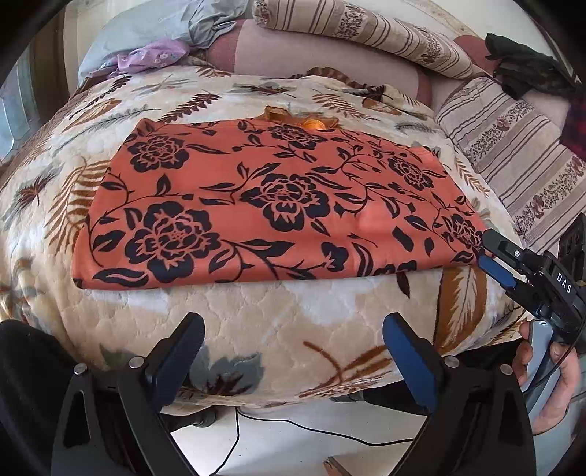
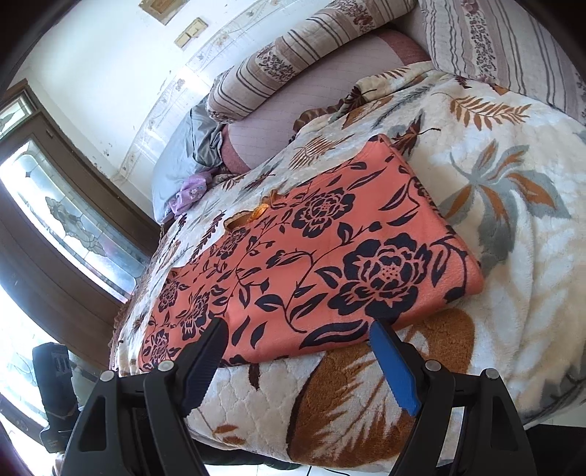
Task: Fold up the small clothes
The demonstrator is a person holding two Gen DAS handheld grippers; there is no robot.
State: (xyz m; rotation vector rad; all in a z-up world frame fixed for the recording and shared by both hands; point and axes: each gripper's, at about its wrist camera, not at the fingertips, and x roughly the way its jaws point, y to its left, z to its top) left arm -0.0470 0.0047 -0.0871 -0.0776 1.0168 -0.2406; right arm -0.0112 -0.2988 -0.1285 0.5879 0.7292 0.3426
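An orange cloth with black flowers (image 1: 256, 205) lies flat and folded into a rectangle on a cream leaf-print blanket (image 1: 278, 329). My left gripper (image 1: 293, 326) hovers open over the blanket's near edge, short of the cloth, with nothing between its fingers. My right gripper (image 1: 487, 252) is at the cloth's near right corner, one finger above the edge and the blue pad (image 1: 494, 271) below it. In the right wrist view the right gripper (image 2: 298, 329) stands open with the edge of the cloth (image 2: 322, 256) between its fingertips, and the pads are not pressing on it.
Striped pillows (image 1: 512, 153) and a striped bolster (image 1: 366, 33) line the far side. A grey garment (image 1: 157, 29), a purple one (image 1: 154, 55) and dark clothes (image 1: 527, 66) lie behind. A hand (image 1: 549, 388) holds the right gripper's handle. A cable (image 1: 293, 424) crosses the floor below.
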